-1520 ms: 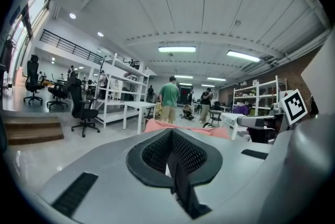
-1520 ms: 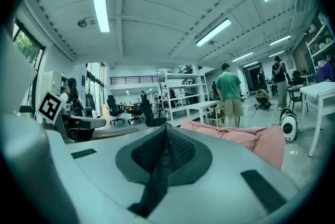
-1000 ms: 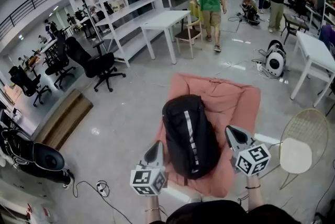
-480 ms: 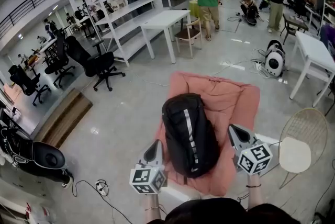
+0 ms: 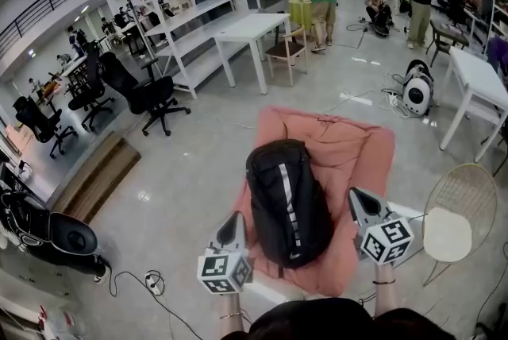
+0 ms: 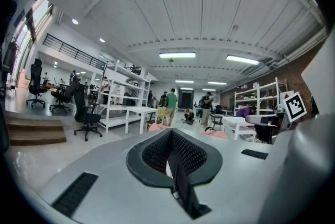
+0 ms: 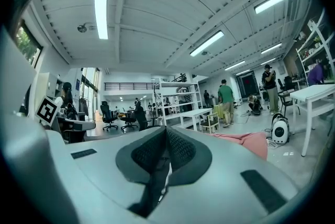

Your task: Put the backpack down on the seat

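A black backpack (image 5: 287,203) with a pale stripe lies flat on the pink cushioned seat (image 5: 357,148) in the head view. My left gripper (image 5: 234,219) hovers just left of its lower end, jaws shut, apart from the fabric. The right gripper (image 5: 355,194) is off the pack's right side over the pink seat, also shut. In the left gripper view the left gripper (image 6: 171,131) shows closed mesh pads with nothing clearly held, and a strip of the pink seat (image 6: 157,126) beyond. The right gripper (image 7: 166,129) looks the same in the right gripper view, with the seat (image 7: 246,139) to its right.
A round wire chair (image 5: 460,211) stands right of the seat, with a white table (image 5: 480,80) behind it. Farther off are another white table (image 5: 252,30), a wooden chair (image 5: 287,52), a black office chair (image 5: 143,96), white shelving (image 5: 186,5) and several people. Cables (image 5: 151,283) lie on the floor at left.
The backpack stays put on the seat and both grippers stay shut, barely shifting. The person in the green shirt has walked farther away.
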Tool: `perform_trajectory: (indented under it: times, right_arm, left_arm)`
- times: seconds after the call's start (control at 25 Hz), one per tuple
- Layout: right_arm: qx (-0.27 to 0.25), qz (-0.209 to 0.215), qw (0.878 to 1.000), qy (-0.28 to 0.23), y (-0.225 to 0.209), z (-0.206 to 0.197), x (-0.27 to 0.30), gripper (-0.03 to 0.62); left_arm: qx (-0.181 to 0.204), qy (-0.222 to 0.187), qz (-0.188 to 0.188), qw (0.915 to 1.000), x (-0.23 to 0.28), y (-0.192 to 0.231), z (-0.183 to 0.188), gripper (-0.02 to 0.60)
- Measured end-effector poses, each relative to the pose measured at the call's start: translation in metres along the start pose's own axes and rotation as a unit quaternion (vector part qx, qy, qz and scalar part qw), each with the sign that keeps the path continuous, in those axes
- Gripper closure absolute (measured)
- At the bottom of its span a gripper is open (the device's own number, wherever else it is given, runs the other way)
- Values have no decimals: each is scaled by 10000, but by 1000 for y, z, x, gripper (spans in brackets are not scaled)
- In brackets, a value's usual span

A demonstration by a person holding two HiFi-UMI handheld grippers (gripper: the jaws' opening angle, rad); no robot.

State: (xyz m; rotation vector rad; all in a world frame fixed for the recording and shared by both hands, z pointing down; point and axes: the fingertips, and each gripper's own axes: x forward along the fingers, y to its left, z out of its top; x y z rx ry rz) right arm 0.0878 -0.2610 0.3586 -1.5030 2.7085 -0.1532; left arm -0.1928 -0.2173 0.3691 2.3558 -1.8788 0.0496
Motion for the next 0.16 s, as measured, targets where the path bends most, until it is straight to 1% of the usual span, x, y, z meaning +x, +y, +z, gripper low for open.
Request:
perform_trajectory:
  times: [0.16]
  right_arm:
    - [36,-47,10000,26,1,-5,5,581]
  left_arm:
    - [-19,29,43,10000,2,9,-3,568]
